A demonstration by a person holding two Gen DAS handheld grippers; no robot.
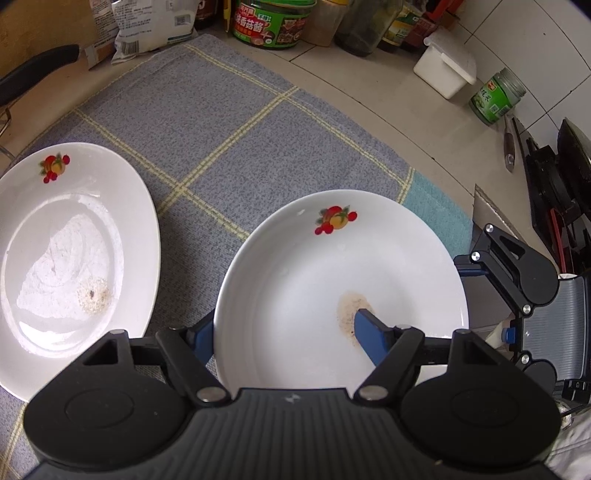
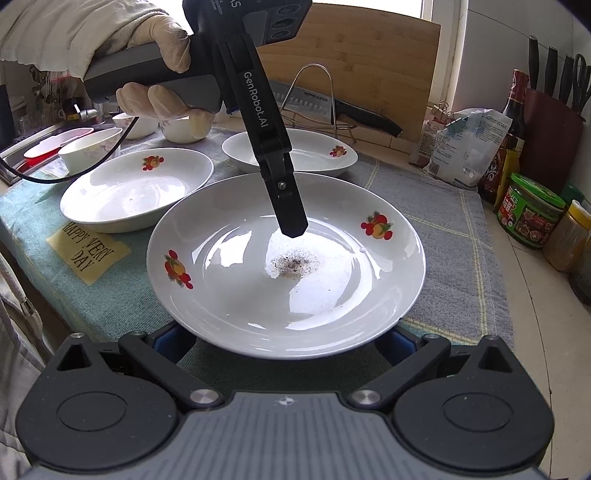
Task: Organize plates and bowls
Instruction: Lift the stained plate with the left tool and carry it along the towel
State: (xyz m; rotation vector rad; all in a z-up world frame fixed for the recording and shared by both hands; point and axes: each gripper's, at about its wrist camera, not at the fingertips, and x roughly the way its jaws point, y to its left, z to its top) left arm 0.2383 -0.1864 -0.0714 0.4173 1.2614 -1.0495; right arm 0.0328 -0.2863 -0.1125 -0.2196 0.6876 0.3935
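1. The left gripper (image 1: 284, 332) is clenched on the near rim of the plate (image 1: 295, 295): one blue finger (image 1: 369, 332) lies inside the dish beside a brown stain, the other sits under the rim outside.
2. In the right wrist view the left gripper (image 2: 291, 225) reaches down from above into the plate (image 2: 236, 302), held by a gloved hand (image 2: 162, 66).
3. The right gripper (image 2: 284, 339) has its blue fingers spread wide to either side of the plate's near edge, low under the rim; whether they touch it I cannot tell.
4. The plate sits on a cloth (image 1: 221, 140), between both grippers, with a second plate (image 1: 74, 258) just beside it.
5. It is round, shallow, glossy white, with red-and-orange fruit prints on the rim and a speckled brown smear at the centre.
6. Two more like dishes (image 2: 136, 184) lie behind it on the cloth, and small white bowls (image 2: 88, 149) stand further back.
7. The cloth is woven, grey-blue with pale yellow lines, teal at one side.
8. Jars (image 1: 269, 22) and a packet stand along the tiled counter edge.
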